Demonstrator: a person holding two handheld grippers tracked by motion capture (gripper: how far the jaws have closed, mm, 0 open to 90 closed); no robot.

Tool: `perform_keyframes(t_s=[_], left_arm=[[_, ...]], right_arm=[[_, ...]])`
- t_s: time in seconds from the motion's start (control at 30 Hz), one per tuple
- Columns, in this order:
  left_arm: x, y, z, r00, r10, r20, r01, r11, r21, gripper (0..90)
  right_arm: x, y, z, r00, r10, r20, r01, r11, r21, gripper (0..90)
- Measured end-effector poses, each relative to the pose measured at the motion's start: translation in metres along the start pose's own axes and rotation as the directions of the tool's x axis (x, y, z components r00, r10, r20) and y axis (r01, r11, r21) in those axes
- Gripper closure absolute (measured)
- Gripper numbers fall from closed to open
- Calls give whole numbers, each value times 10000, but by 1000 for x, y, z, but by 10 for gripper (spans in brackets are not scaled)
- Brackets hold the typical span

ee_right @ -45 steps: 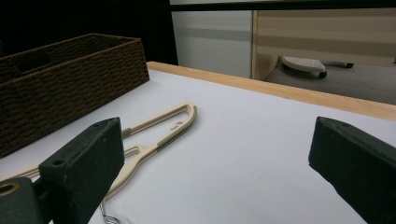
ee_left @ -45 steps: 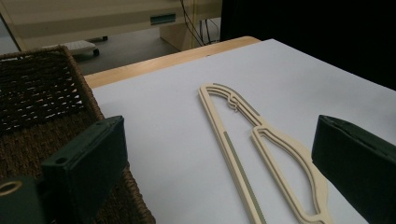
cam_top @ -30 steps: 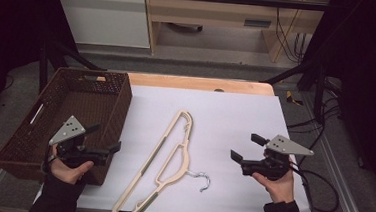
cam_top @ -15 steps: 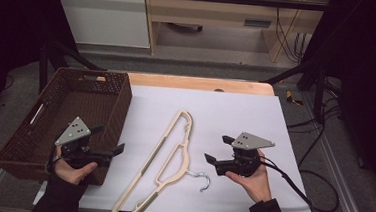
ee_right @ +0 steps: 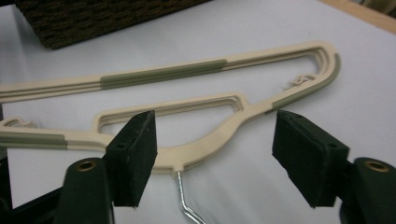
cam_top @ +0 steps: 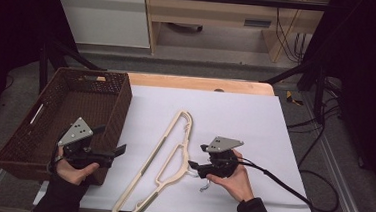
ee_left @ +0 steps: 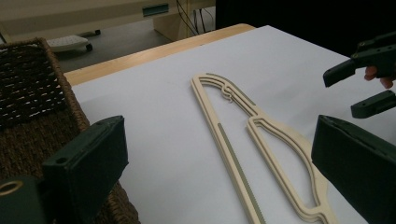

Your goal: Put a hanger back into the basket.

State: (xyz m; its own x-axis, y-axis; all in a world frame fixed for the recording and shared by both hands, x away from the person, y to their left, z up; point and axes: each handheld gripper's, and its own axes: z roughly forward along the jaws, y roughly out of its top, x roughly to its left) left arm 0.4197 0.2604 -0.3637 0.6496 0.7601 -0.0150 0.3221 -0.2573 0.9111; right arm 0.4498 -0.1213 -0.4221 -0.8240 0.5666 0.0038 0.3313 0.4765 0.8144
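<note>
At the centre of the white tabletop (cam_top: 255, 120), a cream plastic clothes hanger (cam_top: 164, 159) lies flat, running from 12 o'clock down toward 7 o'clock, its metal hook (ee_right: 187, 203) at 5 o'clock. Nothing is lifted yet; the grasp looks about to begin. The right gripper (cam_top: 195, 167), jaws spread wide, straddles the hanger's neck without touching it. The left gripper (cam_top: 118, 151), jaws also apart and empty, hovers at 8 o'clock beside the brown wicker basket (cam_top: 39, 125), whose wall stands close. Open tabletop lies toward 2 o'clock; the near table edge sits just beyond the hanger's lower end.
</note>
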Motion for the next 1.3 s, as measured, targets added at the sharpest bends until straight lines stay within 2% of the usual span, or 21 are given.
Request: perform_keyframes(t_s=[0.2, 0.33, 0.67, 0.9, 1.03, 1.3], left_arm=[[-1, -1, 1, 10000, -3, 46, 3, 10000, 35, 39], [-2, 0, 1, 10000, 56, 77, -56, 10000, 40, 41], [-5, 0, 3, 9998, 154, 122, -156, 9998, 152, 43], [-9, 0, 6, 9996, 194, 186, -198, 9995, 243, 44], [-12, -1, 8, 9993, 271, 258, -280, 9990, 352, 44], [-18, -2, 15, 9987, 290, 428, -313, 9981, 525, 46]], right_arm=[[3, -9, 18, 9992, -165, -375, 195, 9965, 808, 472], [4, -13, 24, 9981, -101, -603, 170, 9931, 1157, 560], [3, -23, 37, 9954, -33, -955, 244, 9750, 2207, 717], [1, -25, 38, 9914, 429, -1234, -116, 9697, 2442, 818], [0, -25, 38, 9901, 456, -1331, -98, 9660, 2583, 839], [0, -27, 40, 9897, 291, -1398, 77, 9667, 2559, 870]])
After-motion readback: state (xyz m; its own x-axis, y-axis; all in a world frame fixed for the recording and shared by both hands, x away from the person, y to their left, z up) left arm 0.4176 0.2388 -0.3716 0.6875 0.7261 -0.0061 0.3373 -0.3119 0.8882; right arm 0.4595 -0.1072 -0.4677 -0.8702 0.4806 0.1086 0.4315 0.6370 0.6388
